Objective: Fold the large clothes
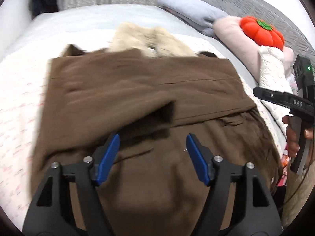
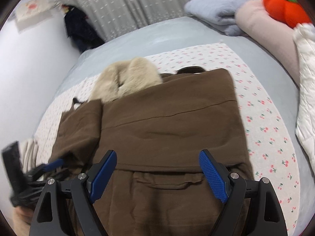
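The left hand-held gripper (image 1: 152, 147) hovers low over the near part of the brown woven coat with a cream fur collar (image 1: 137, 90), its blue pads spread with nothing between them. The right hand-held gripper (image 2: 157, 169) is likewise spread wide and empty above the coat's lower panel; in the left wrist view it shows at the right edge, held by a hand (image 1: 293, 135).

The coat lies in the middle of both views on a cherry-print white sheet (image 2: 265, 118) spread over the pale grey bed (image 2: 137, 39). Both sides look folded inward, giving straight left and right edges, and a sleeve flap lies loosely across the left half. The fur collar (image 2: 126, 78) shows at the far end. By my judgement the lengthwise folds are done; what remains is smoothing that flap and folding the hem end up toward the collar.

Bare sheet lies on both sides of the coat. At the upper right, a folded grey-blue blanket (image 2: 214, 13), a pink pillow (image 2: 254, 21) and an orange pumpkin-shaped cushion (image 1: 261, 31) stand well apart from it.
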A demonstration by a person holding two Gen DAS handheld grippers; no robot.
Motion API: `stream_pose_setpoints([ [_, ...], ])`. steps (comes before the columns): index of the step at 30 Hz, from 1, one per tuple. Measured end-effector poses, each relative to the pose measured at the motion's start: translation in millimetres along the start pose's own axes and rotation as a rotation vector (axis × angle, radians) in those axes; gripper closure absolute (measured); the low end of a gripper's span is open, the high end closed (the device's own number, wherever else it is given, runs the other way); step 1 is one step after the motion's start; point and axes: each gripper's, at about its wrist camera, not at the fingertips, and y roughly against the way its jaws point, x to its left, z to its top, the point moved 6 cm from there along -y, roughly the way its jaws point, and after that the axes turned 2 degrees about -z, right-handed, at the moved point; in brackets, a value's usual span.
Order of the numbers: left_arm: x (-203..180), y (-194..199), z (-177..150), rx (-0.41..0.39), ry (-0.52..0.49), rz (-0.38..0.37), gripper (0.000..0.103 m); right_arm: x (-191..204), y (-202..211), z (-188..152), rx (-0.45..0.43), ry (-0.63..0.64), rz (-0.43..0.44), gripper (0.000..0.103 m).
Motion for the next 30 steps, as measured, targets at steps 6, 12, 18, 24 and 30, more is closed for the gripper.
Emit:
stream_pose_setpoints([
  [6,89.9,21.0,-11.3,-0.073,0.103,0.189,0.028,80.2,-14.4,-17.6,0.024,0.225,0.045,0.016],
  [12,127.3,-7.3,-20.9,0.014,0.044,0.229,0.038,184.9,-36.5,-29.3,-0.032,0.537,0.058,0.016],
  [18,116.8,-31.4,-24.1,0.07,-0.047,0.205,0.043,251.6,-92.2,-46.2,-0.037,0.889,-0.133,0.024],
  [24,134.5,-35.6,-10.5,-0.011,0.141,0.149,0.078,252.2,-116.2,-22.1,-0.026,0.764,-0.091,0.091],
  [30,155.5,-19.8,-17.9,-0.033,0.245,0.133,0.084,128.2,-57.3,35.9,-0.118,0.208,0.08,0.092],
])
